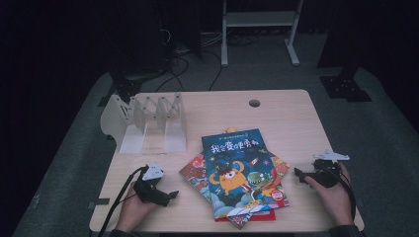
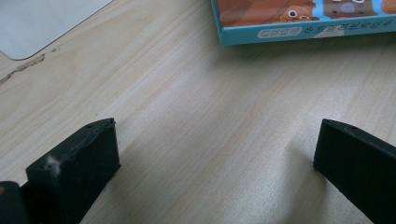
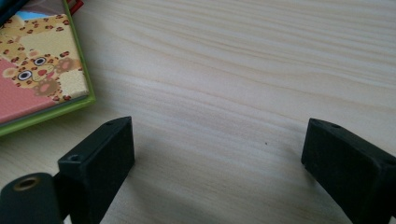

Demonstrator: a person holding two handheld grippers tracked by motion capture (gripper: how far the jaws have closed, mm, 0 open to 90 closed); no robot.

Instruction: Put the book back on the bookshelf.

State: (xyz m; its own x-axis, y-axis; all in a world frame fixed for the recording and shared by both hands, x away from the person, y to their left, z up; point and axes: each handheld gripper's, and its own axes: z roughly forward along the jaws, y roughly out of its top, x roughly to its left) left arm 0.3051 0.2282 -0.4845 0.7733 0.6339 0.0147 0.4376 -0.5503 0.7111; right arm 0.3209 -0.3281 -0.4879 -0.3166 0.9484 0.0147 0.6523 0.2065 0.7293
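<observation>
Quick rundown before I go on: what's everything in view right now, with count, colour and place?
Books: a fanned stack, at least three; top cover blue with an orange monster, red and green-edged ones beneath; front centre of the table.
Book rack: one, white with upright dividers, back left of the table, empty.
Table: one, light wood, with a round hole near its back edge.
Stand legs: white frame on the floor behind the table.
Cables: several, dark, on the floor behind the table.
Left tongs: black, jaws open over bare wood, left of the books.
Right tongs: black, jaws open over bare wood, right of the books.
</observation>
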